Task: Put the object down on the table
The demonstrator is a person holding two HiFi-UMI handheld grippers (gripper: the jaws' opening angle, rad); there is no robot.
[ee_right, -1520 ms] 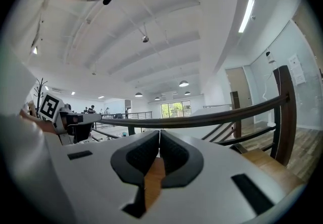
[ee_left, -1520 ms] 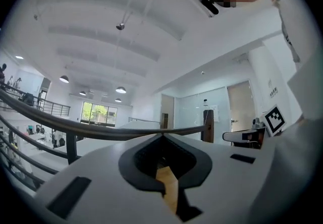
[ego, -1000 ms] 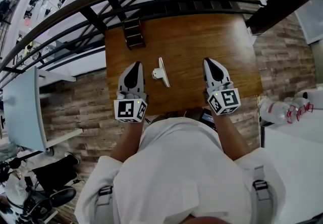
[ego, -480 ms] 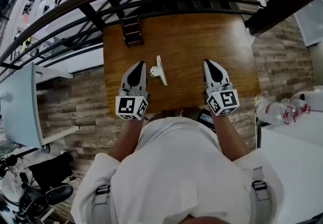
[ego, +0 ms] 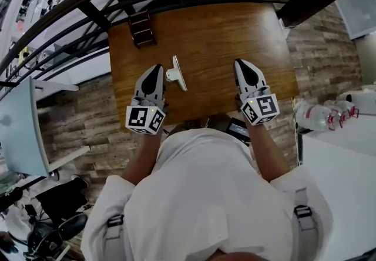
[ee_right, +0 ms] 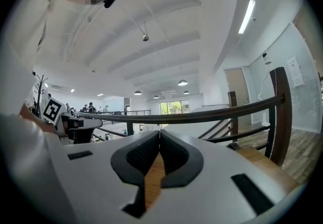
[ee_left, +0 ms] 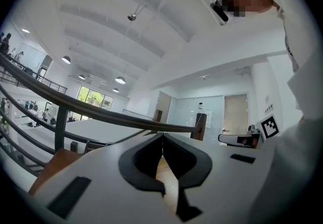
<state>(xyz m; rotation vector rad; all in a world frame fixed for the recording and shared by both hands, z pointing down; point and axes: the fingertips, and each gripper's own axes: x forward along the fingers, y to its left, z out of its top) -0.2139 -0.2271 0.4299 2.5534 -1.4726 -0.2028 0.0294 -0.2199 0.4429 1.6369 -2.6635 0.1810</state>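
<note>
Looks to me like this one's basically done. The object (ego: 177,73), a small white thing that looks like a flat plate with a stubby knob on one side, is lying on the tabletop (ego: 205,36) with nothing gripping it. It sits between the two tools, just beside the tip of the left tool (ego: 154,73) and well apart from the right tool (ego: 246,69). From the head view I can't tell whether it actually touches the left one.

Both tools are closed up and empty. In the left gripper view the left tool (ee_left: 162,140) has its pads pressed together at the tip, with only bare wood showing in the slit lower down. Same story in the right gripper view for the right tool (ee_right: 160,134). Both hang over the near edge of the tabletop.

So what's left? My guess is nothing much, maybe just backing the hands off.

As for writing, there's no brand or label I can read anywhere. The only printed stuff is the black-and-white square markers on the cubes (ego: 144,119), and those are patterns, not text. A small dark rack (ego: 141,29) sits at the far left corner with no readable print either.
</note>
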